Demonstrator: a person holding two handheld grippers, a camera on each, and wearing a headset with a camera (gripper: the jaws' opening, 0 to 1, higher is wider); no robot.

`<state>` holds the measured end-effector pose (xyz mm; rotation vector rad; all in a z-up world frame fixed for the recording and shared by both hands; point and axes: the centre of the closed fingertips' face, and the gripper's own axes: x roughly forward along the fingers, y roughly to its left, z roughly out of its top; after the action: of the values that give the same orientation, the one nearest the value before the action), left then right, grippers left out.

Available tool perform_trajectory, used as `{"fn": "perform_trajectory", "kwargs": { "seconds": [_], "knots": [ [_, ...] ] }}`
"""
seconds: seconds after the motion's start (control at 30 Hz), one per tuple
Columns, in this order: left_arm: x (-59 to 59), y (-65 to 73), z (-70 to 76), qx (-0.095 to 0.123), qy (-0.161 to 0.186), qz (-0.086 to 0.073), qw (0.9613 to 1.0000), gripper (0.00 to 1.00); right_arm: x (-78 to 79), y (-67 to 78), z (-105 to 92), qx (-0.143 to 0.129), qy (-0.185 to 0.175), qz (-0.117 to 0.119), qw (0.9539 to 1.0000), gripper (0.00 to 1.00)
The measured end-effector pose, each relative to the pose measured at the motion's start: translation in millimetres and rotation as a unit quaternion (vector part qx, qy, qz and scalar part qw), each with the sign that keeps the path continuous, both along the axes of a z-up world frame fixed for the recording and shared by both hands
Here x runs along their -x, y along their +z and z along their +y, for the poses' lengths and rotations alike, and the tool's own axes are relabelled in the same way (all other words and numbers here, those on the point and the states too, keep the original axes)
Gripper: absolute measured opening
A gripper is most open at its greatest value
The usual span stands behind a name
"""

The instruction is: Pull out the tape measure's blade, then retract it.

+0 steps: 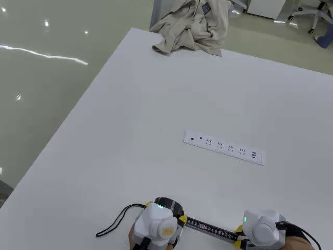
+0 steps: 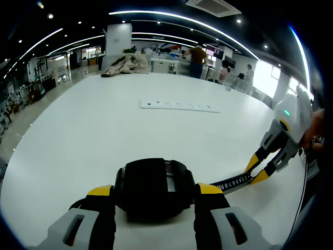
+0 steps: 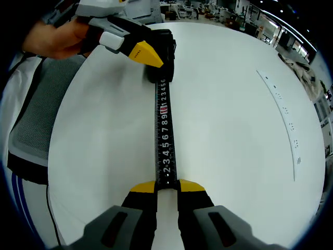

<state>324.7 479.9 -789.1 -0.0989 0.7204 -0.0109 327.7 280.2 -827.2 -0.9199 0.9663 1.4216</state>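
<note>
On the white table (image 1: pixel 130 104) lie a power strip (image 1: pixel 223 147) and, at its far edge, a beige garment (image 1: pixel 190 26).

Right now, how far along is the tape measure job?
Done: left gripper clamps the tape measure case, right gripper pinches the blade at its tip. In hand: blade partly out, printed scale showing between them. Left: any further pull, then retraction.

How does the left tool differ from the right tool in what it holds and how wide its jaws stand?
The left tool grips the black tape measure case; the right tool pinches the end of the blade. The left tool's jaws stand wide apart around the case; the right tool's jaws are nearly together. Both have yellow tips and sit low over the white table.
</note>
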Motion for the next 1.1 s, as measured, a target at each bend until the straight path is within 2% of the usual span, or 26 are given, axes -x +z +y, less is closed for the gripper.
{"fn": "perform_trajectory", "kwargs": {
  "seconds": [0.33, 1.1],
  "knots": [
    [0.0, -0.9, 0.0, 0.000, -0.001, 0.001, 1.0000, 0.58, 1.3, 1.1, 8.5, -0.002, 0.001, 0.000, 1.0000, 0.13],
    [-0.2, -1.5, 0.1, -0.001, -0.002, 0.003, 1.0000, 0.58, 1.4, -0.3, 19.7, -0.002, -0.016, 0.023, 0.9996, 0.13]
  ]
}}
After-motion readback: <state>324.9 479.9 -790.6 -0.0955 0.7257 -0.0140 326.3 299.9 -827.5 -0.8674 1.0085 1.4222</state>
